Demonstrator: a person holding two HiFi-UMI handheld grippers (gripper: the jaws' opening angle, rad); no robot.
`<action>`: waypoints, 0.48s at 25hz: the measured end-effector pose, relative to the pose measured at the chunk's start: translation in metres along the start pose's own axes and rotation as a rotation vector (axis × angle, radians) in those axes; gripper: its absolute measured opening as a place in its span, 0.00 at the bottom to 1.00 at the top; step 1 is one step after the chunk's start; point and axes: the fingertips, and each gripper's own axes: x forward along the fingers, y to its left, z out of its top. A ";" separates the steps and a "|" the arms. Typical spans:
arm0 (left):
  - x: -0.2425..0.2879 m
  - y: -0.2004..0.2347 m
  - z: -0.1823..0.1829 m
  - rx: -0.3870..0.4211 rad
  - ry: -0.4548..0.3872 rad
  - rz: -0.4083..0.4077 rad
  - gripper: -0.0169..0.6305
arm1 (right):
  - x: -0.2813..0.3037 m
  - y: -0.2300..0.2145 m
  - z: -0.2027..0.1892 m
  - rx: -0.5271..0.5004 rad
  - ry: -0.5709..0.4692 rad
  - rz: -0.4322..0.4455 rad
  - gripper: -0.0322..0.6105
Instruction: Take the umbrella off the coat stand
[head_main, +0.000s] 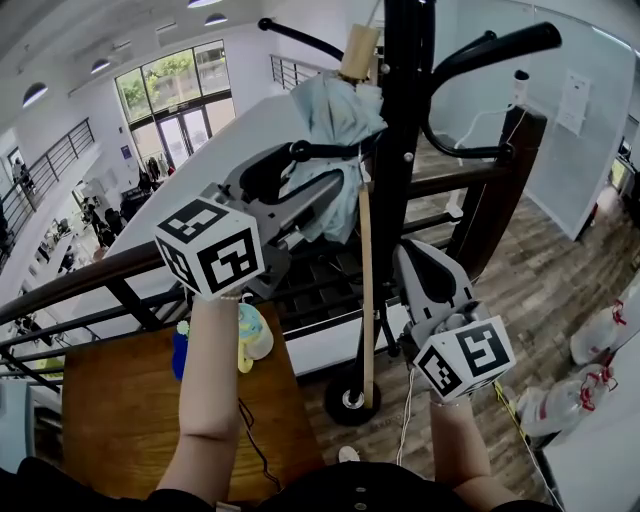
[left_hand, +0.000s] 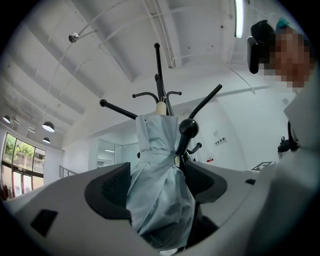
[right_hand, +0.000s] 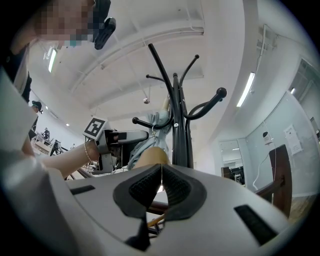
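A pale blue folded umbrella (head_main: 335, 120) hangs high on the black coat stand (head_main: 400, 120), its wooden shaft (head_main: 366, 290) running straight down in front of the pole. My left gripper (head_main: 320, 185) stands wide open around the bundled canopy (left_hand: 160, 200), a pad on either side, beside a black knobbed hook (left_hand: 188, 129). Lower right, my right gripper (head_main: 402, 250) is shut, its pads meeting in a thin line (right_hand: 161, 172). The tan shaft (right_hand: 155, 156) sits just past its tips; whether they touch it I cannot tell.
A dark wooden railing (head_main: 80, 280) crosses behind the stand, over a drop to a lower floor. A brown table (head_main: 130, 410) with a blue and yellow object (head_main: 250, 335) is at lower left. The stand's round base (head_main: 350, 402) rests on wood flooring. White bags (head_main: 600, 340) lie at right.
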 end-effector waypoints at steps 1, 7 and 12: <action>0.002 0.000 0.000 0.009 0.008 0.004 0.52 | 0.001 0.000 0.002 -0.003 0.001 0.003 0.10; 0.005 0.002 -0.004 0.014 0.030 -0.003 0.52 | 0.010 0.003 0.018 -0.039 -0.015 0.021 0.10; 0.011 0.002 -0.004 0.016 0.049 -0.032 0.52 | 0.015 0.005 0.025 -0.047 -0.029 0.030 0.10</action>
